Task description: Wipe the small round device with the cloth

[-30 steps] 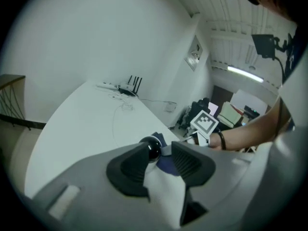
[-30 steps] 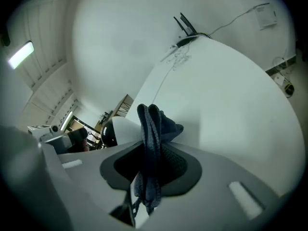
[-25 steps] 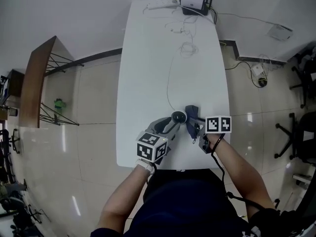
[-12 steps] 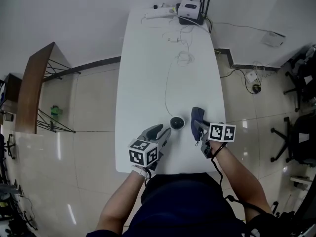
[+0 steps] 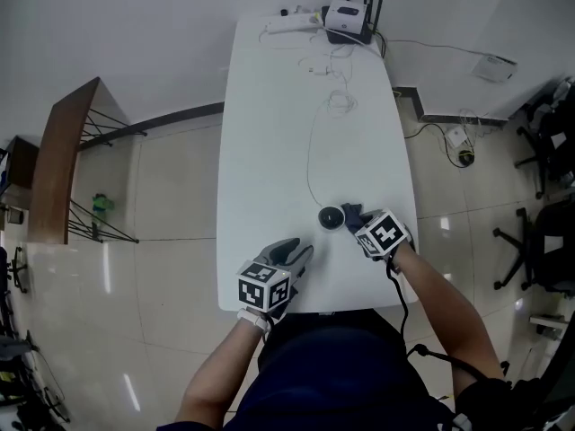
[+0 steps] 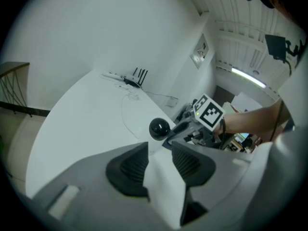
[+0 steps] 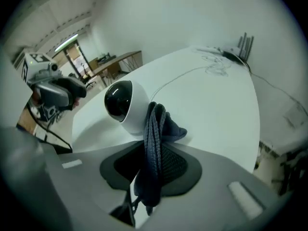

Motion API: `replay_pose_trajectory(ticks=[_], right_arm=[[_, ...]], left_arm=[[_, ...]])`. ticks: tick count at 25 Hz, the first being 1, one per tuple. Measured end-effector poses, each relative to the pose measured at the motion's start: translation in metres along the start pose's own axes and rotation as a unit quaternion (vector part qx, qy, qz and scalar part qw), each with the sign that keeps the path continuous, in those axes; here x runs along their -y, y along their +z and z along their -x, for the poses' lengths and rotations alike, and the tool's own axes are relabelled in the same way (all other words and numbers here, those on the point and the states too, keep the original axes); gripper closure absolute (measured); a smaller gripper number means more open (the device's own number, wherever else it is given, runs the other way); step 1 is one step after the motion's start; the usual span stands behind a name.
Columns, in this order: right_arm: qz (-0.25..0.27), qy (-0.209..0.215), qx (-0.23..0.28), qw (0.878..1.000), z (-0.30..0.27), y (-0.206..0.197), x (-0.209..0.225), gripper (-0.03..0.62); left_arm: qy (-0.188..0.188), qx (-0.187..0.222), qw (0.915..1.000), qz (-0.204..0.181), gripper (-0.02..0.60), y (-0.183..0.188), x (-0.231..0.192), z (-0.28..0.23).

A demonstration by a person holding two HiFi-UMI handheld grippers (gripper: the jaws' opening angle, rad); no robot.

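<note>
Backing off to the near left, my left gripper (image 5: 299,252) now idles half open and empty. My right gripper (image 5: 359,225) has rolled over, clamped on the cloth (image 7: 155,129), which touches the small round device (image 5: 331,216) at the table's (image 5: 269,106) near end. I judge wiping is starting.

You are looking down on a long white table with rounded corners (image 5: 269,133), filling the middle of the head view. A small round white device with a black dome (image 5: 331,217) is sitting low and right of centre. A thin white cable (image 5: 308,162) is curving up from it to a loose tangle of white wire (image 5: 339,104). At the top edge, a white router with black antennas (image 5: 346,14) is standing right of a white power strip (image 5: 289,21).
</note>
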State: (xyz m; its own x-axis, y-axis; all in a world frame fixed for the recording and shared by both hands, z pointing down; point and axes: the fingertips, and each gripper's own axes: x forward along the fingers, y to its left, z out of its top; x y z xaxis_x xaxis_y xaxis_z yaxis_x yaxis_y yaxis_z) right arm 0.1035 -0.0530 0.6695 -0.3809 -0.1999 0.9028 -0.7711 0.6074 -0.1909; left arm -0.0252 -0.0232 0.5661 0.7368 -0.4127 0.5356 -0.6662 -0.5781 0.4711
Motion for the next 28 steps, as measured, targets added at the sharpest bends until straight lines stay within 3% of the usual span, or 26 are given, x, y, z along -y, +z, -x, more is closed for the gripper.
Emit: replay_pose_trajectory(ticks=[2, 5, 9, 13, 19, 23, 28], right_arm=[[-0.093, 0.026, 0.011, 0.995, -0.001, -0.010, -0.014, 0.494], [-0.212, 0.069, 0.032, 0.974, -0.002, -0.016, -0.040, 0.494], [-0.289, 0.114, 0.048, 0.949, -0.005, -0.013, -0.074, 0.494], [-0.304, 0.144, 0.055, 0.940, -0.020, 0.002, -0.105, 0.494], [-0.254, 0.143, 0.099, 0.951, -0.024, 0.044, -0.121, 0.494], [-0.252, 0.141, 0.077, 0.954, -0.019, 0.029, -0.117, 0.494], [-0.313, 0.145, 0.085, 0.935, 0.010, -0.009, -0.080, 0.493]], left_arm=[[0.000, -0.001, 0.9999, 0.016, 0.433, -0.006, -0.006, 0.005], [0.002, 0.001, 0.9988, 0.050, 0.440, -0.016, -0.018, 0.010], [0.000, 0.008, 0.9977, 0.068, 0.442, -0.023, -0.023, 0.017], [0.000, 0.022, 0.9966, 0.080, 0.442, -0.027, -0.028, 0.032], [0.019, 0.043, 0.9939, 0.100, 0.445, -0.027, -0.049, 0.054], [0.022, 0.046, 0.9932, 0.105, 0.446, -0.027, -0.052, 0.054], [0.004, 0.040, 0.9952, 0.089, 0.446, -0.018, -0.035, 0.037]])
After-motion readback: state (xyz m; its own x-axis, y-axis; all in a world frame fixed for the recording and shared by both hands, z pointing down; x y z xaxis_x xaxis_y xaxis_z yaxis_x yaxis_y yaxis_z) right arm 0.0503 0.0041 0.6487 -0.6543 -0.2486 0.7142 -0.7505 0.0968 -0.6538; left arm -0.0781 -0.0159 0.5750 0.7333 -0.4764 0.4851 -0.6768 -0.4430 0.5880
